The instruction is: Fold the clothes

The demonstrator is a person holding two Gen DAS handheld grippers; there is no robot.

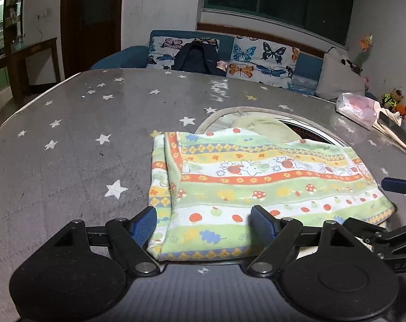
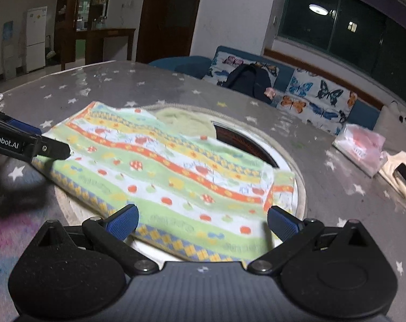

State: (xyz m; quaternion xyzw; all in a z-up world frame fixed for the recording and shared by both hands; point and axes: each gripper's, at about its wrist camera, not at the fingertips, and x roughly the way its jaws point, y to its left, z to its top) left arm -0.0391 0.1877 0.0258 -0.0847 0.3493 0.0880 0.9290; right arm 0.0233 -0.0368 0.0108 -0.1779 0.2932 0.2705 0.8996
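Observation:
A folded cloth [image 1: 256, 182] with green, orange and white stripes, apples and mushrooms lies flat on the grey star-patterned table [image 1: 68, 147]. It partly covers a round opening in the table. My left gripper [image 1: 204, 225] is open, and the cloth's near left corner lies between its blue pads. In the right wrist view the cloth [image 2: 176, 171] is blurred. My right gripper [image 2: 203, 222] is open over the cloth's near edge. The left gripper's black finger [image 2: 52, 149] touches the cloth's left edge.
The round opening [image 1: 310, 131] holds a beige cloth [image 1: 259, 127] behind the folded one. A pink plastic bag [image 1: 355, 107] and a cream cloth with a phone [image 2: 404, 177] lie at the right. A butterfly-print sofa [image 1: 256, 53] with a black bag stands beyond the table.

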